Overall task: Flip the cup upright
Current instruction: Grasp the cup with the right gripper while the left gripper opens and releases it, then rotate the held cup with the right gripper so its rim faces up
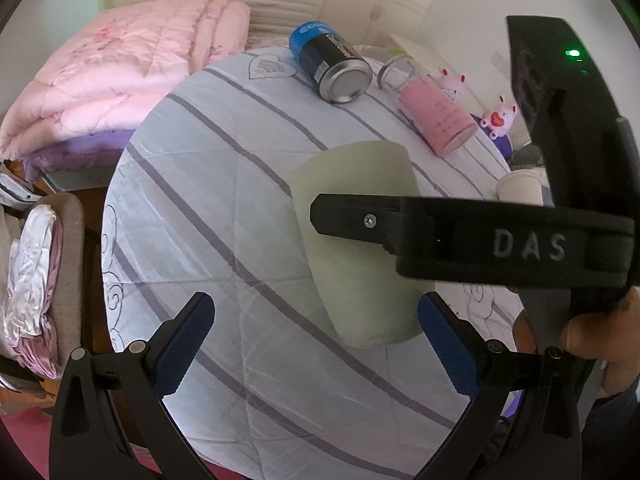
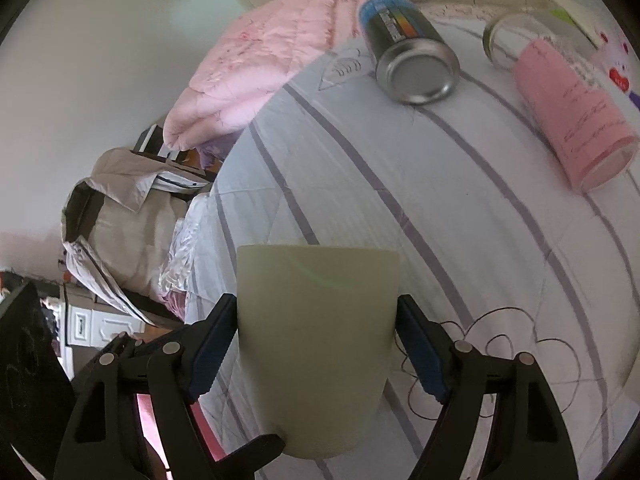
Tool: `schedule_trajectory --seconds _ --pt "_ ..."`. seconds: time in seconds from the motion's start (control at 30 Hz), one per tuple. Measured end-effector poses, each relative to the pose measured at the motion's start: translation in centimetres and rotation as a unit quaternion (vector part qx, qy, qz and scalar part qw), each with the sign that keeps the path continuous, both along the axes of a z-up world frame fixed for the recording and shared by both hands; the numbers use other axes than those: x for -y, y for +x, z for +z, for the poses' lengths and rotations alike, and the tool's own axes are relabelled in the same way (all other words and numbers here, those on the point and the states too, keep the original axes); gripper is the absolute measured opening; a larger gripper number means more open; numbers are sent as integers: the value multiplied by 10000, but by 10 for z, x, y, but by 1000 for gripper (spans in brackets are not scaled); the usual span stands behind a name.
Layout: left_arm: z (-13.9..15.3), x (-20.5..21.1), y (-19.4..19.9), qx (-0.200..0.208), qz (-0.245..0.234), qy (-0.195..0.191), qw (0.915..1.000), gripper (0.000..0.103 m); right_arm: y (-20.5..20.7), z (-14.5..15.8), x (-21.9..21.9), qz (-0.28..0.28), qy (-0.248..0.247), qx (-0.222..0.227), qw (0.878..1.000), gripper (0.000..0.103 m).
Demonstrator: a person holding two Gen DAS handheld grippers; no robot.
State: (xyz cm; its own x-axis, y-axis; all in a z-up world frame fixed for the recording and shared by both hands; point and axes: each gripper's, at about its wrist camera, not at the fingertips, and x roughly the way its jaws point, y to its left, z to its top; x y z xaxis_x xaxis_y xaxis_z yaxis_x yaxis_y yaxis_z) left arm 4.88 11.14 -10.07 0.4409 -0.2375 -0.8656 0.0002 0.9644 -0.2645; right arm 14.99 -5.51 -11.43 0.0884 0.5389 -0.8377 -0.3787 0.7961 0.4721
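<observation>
1. The right gripper (image 2: 316, 344) is closed on the pale cup (image 2: 316, 340): its two blue pads (image 2: 212, 344) press the cup's opposite walls, about midway along its length. In the left wrist view one black finger of this gripper lies across the cup's side.

2. The left gripper (image 1: 316, 344) has its fingers spread wide and holds nothing. The cup sits just ahead of it, close to its right-hand pad (image 1: 448, 348); whether that pad touches the cup I cannot tell.

3. The cup rests over the striped bedspread (image 1: 224, 216), near its front part. Whether it is lifted or still touching the cloth is not clear. Its flat end faces away from the right wrist camera; I cannot tell whether that end is mouth or base.

4. Judging by its matte, thick, even wall, the cup is likely light and fairly stiff, perhaps plastic, and not very slippery. The mid-wall hold looks sound for turning it; a pinch at the rim would likely be less steady.

5. Beyond the cup lie a dark can (image 1: 332, 68) on its side and, right of the can, a clear glass with a pink sleeve (image 1: 436, 116), both well apart from the cup.

6. Left of the cup the bedspread is bare up to its edge, which drops toward a heap of clothes (image 1: 32, 288). The soft quilted surface may let an upright cup tip, so I judge a flat spot away from that edge safest.
</observation>
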Motion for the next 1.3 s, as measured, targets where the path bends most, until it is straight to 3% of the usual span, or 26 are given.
schedule_trajectory --seconds 0.5,0.83,1.07,1.3 --pt "-8 35 25 52 -65 169 9998 103 -1 30 41 -227 -9 1273 9916 80" --pt "-18 47 36 7 23 446 9990 103 -20 37 50 -107 -268 2420 9699 80" --pt "-23 51 27 16 -7 544 9985 103 -39 32 58 -3 -261 2767 9606 80" --pt "-21 54 17 186 3 1060 9942 103 -47 34 52 172 -435 2990 9531 80"
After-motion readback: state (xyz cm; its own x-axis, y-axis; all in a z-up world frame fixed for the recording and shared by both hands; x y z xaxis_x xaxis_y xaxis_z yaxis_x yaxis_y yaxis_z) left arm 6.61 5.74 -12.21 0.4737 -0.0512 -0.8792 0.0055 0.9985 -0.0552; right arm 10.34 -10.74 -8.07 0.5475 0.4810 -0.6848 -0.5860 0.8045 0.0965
